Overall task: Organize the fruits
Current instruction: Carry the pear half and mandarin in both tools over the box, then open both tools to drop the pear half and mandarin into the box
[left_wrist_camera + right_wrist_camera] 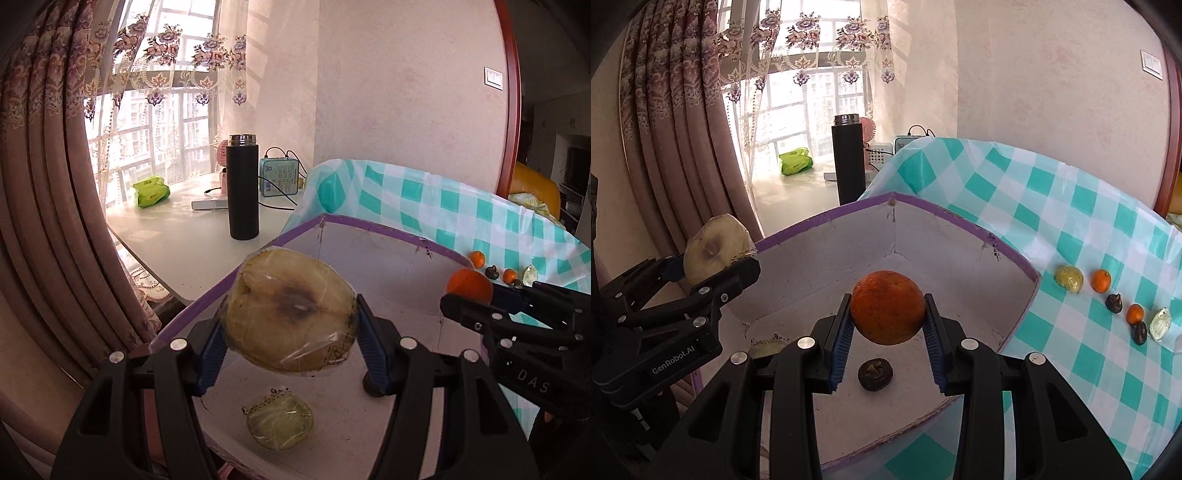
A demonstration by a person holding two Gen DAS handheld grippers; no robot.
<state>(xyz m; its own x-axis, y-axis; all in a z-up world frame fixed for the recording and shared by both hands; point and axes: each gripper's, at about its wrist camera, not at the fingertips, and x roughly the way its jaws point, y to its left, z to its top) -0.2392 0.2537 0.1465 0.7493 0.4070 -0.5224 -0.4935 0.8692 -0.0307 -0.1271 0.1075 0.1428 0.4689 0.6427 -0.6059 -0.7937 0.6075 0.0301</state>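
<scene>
While hovering above the purple-rimmed box [960, 221], left tool [290, 332] clamping a wrapped fruit half [290, 310] and right tool [888, 332] gripping an orange [888, 306], probably for dropping beside the dark fruit [874, 374] lying inside.

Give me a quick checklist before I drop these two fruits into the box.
1. Left gripper firm on the wrapped fruit half: ok.
2. Right gripper firm on the orange: ok.
3. Both fruits above the box interior: ok.
4. Drop spots free: not ok; small wrapped fruit and dark fruit lie right below.
5. Grippers apart from each other: ok.
</scene>
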